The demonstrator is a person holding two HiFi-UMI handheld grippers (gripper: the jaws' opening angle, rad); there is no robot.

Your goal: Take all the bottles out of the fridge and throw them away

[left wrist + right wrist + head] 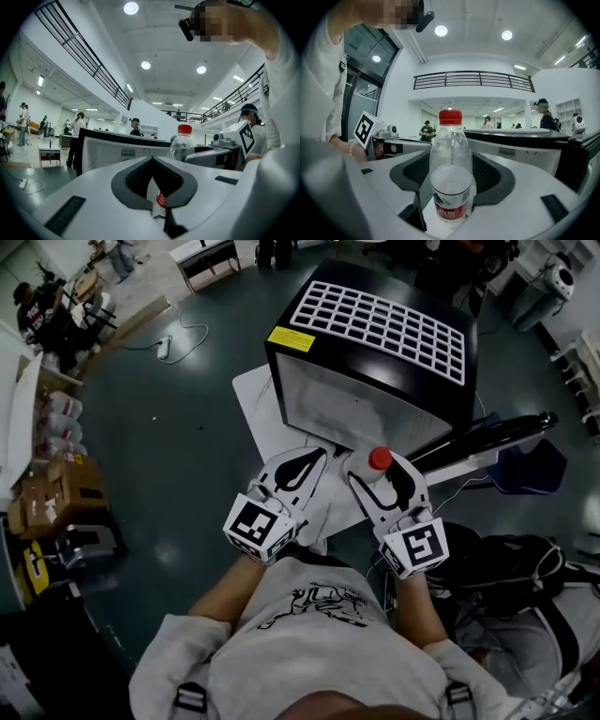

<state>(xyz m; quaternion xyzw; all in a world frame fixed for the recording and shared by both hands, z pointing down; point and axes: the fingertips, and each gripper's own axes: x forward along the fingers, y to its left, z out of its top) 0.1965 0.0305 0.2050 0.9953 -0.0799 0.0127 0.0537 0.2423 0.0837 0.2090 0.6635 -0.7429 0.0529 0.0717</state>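
Observation:
A clear plastic bottle [450,173] with a red cap [380,458] and a red label stands upright between the jaws of my right gripper [451,157], which is shut on it. In the head view my right gripper [380,467] holds it just in front of the black fridge [375,343], whose top bears a white grid. My left gripper [315,456] hovers beside it on the left, its jaws shut with nothing between them. In the left gripper view my left gripper [151,158] points at the fridge front [112,150], with the bottle [182,143] to its right.
The fridge stands on a white mat [258,409] on the dark floor. A black bag [506,568] and a blue object [530,465] lie at the right, with a black tube [487,432] beside the fridge. Cardboard boxes [56,488] sit at the left. People stand far off.

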